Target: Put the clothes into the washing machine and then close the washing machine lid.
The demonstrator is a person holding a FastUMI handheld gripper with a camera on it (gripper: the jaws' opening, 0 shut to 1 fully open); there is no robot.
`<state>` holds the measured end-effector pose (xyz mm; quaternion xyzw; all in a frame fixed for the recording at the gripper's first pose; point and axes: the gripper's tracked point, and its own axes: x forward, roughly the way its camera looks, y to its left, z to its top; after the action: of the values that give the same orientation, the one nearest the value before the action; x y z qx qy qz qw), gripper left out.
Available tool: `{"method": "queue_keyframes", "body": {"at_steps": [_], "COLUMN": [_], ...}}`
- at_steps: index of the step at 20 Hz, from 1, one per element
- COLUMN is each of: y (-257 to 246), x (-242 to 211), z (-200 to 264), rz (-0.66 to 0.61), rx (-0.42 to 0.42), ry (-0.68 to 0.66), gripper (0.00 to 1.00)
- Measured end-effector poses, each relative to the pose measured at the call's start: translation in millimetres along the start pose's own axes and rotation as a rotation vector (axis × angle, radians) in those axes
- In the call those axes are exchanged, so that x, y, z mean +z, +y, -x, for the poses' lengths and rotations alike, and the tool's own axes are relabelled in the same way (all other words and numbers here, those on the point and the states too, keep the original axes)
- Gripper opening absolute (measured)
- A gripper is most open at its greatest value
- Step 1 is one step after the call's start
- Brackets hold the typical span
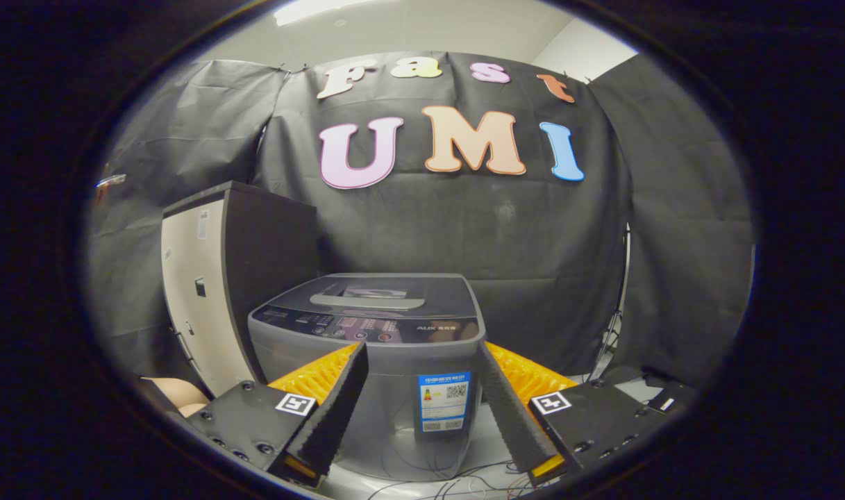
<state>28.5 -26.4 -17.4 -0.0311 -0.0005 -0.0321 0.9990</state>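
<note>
In the gripper view we are looking forward along the gripper (422,389), whose two fingers are standing wide apart and holding nothing. Between and beyond them, the grey plastic top-loading washing machine (370,347) is standing on a pale floor (491,434), and its dark flat lid (387,292) is lying down shut over the tub. We are seeing no clothes anywhere ahead of the fingers, so we cannot tell whether they are already inside the drum or waiting somewhere else. If they are inside, we are judging the task as done; if not, the lid is needing to be lifted first, then the loading and closing are left.

Just beside the machine, a tall cabinet with a cream front and dark side (221,278) is crowding that flank. Thin loose cables (457,479) are trailing on the floor near the machine's base, and a slim metal stand (613,326) is leaning against the booth's wall on the other side.
</note>
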Motion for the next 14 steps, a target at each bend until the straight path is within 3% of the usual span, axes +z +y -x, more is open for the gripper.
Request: {"method": "queue_keyframes", "body": {"at_steps": [14], "y": [1], "x": [-6], "z": [0], "rz": [0.001], "rx": [0.010], "ry": [0.027], "gripper": [0.97]}}
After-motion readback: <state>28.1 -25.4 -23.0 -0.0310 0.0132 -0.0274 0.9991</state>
